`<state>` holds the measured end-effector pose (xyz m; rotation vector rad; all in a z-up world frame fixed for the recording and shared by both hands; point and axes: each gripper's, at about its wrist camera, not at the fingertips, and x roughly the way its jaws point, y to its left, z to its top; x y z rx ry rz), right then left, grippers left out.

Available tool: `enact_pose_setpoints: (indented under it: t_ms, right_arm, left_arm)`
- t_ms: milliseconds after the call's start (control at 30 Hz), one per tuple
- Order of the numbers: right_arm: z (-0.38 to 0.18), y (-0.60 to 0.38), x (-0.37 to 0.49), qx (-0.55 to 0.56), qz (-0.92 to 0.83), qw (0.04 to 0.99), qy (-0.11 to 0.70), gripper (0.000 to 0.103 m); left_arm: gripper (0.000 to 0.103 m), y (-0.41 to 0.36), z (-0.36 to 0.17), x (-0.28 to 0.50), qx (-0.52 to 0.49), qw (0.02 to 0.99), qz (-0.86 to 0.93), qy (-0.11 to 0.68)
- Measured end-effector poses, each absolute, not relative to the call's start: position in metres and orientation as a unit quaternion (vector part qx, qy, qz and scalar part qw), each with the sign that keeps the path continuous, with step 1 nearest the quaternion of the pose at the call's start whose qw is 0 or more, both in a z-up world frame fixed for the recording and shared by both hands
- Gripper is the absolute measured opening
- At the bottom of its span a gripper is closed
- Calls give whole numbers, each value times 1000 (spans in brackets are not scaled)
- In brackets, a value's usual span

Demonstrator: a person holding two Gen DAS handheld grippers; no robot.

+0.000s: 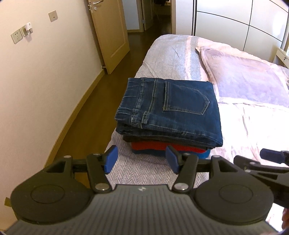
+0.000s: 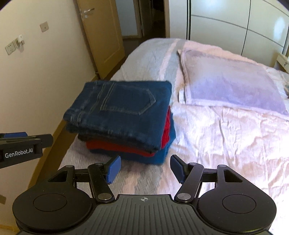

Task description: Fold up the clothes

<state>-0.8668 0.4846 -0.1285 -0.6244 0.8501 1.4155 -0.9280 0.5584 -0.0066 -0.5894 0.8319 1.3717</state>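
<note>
A stack of folded clothes sits on the near left part of the bed (image 1: 162, 54), close to the bed's left edge. On top lie folded blue jeans (image 1: 171, 108) with a back pocket facing up; under them shows a dark layer, then a red garment (image 1: 153, 146), and at the bottom a blue garment (image 1: 204, 154). In the right wrist view the same jeans (image 2: 119, 112) cover most of the pile, with the red garment (image 2: 166, 126) and the blue garment (image 2: 171, 137) showing at its right side. The left gripper (image 1: 141, 159) hangs just in front of the pile's near edge, its blue pads spread wide with nothing between them. The right gripper (image 2: 145, 168) is also near the pile's near right corner, jaws wide apart and empty; neither touches the clothes. Each gripper shows at the edge of the other's view, side by side. To the right of the pile and farther off lies a pale pillow (image 1: 243, 79) on the wrinkled pink bedcover (image 2: 225, 144), well apart from the clothes. Left of the bed runs a strip of wooden floor (image 1: 81, 108) and a cream wall (image 1: 45, 81) with a socket (image 1: 16, 37) and a switch (image 1: 53, 15). At the far end stands an open wooden door (image 1: 110, 32), and white wardrobe panels (image 1: 234, 19) stand beyond the bed's far right.
</note>
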Motion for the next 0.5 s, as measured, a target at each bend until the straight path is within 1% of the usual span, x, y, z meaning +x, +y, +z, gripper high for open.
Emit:
enact_pose_setpoints:
  t_ms: [500]
  right_arm:
    - [-135,449,-878,-283,606,632,390,64]
  left_arm:
    - [55,519,-14,-935,-264,652,608,368]
